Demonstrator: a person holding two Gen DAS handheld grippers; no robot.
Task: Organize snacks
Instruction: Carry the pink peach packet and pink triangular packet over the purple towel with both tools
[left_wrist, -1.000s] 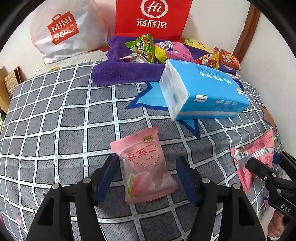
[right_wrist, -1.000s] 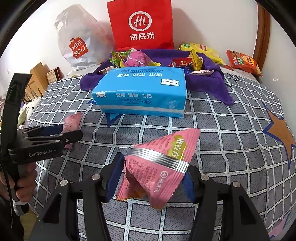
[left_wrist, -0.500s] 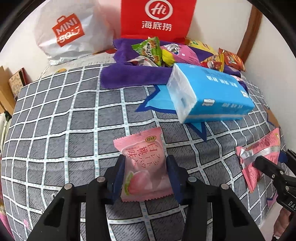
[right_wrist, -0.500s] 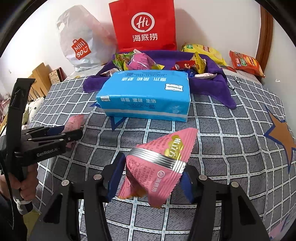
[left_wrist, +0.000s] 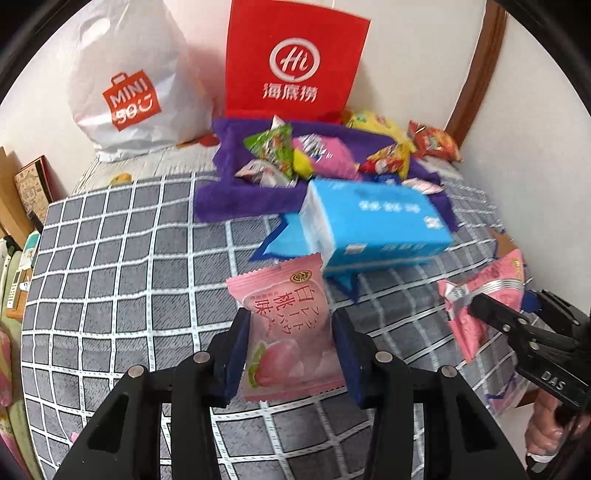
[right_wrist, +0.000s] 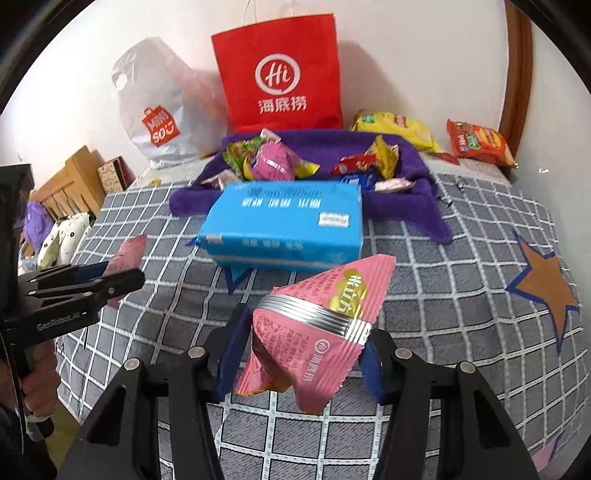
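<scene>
- A bed covered by a grey checked blanket (left_wrist: 110, 258) fills both views, with a white wall behind; at the top centre of each frame a red paper bag (left_wrist: 295, 62) stands against the wall, and a white plastic bag (left_wrist: 129, 85) sits to its left.
- In front of the red bag, upper centre, a purple towel (left_wrist: 236, 199) carries a loose heap of snack packets (left_wrist: 295, 158). A blue tissue pack (right_wrist: 284, 225) lies on the blanket just in front of it, touching the towel's near edge.
- The left gripper (left_wrist: 291, 354), at the lower centre of the left wrist view, is closed narrowly on a pale pink peach candy packet (left_wrist: 288, 332), its blue pads pressing the packet's two long sides. The packet looks to be lifted off the blanket, though that is a judgement.
- The right gripper (right_wrist: 299, 354), lower centre of its own view, pinches a darker pink triangular packet (right_wrist: 317, 328) with a silver band, held above the blanket.
- Both packets are probably light, puffy film pouches: crinkly, slippery and easy to crush. A grip across the middle holds them; the sealed edges are thin and would likely slide out.
- The yellow bag (right_wrist: 399, 129) and the orange bag (right_wrist: 476, 140) lie at the upper right, near the wall, off the towel.
</scene>
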